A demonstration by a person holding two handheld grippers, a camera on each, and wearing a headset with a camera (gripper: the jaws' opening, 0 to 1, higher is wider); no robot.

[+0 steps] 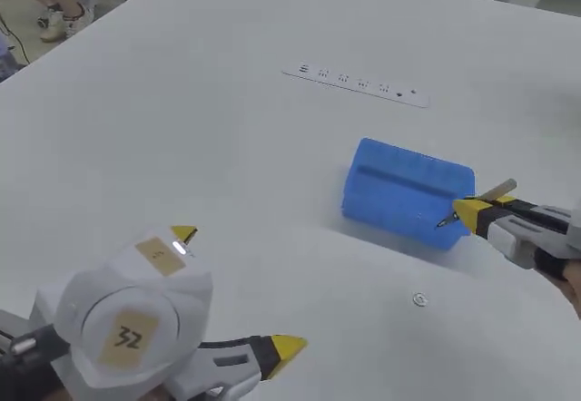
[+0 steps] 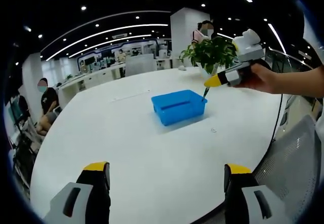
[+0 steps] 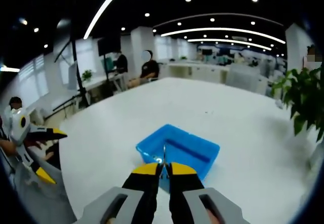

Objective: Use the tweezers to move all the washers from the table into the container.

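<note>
A blue container stands on the white table. My right gripper is shut on the tweezers, whose tips hang over the container's near right rim. In the right gripper view the tweezers point down into the container; a bright speck sits at their tips, and I cannot tell what it is. One washer lies on the table in front of the container, also seen as a washer. My left gripper is wide open at the lower left, holding nothing.
A socket strip is set into the table beyond the container. A potted plant stands at the far edge. Seated people are at desks behind. The table's edge runs close below my left gripper.
</note>
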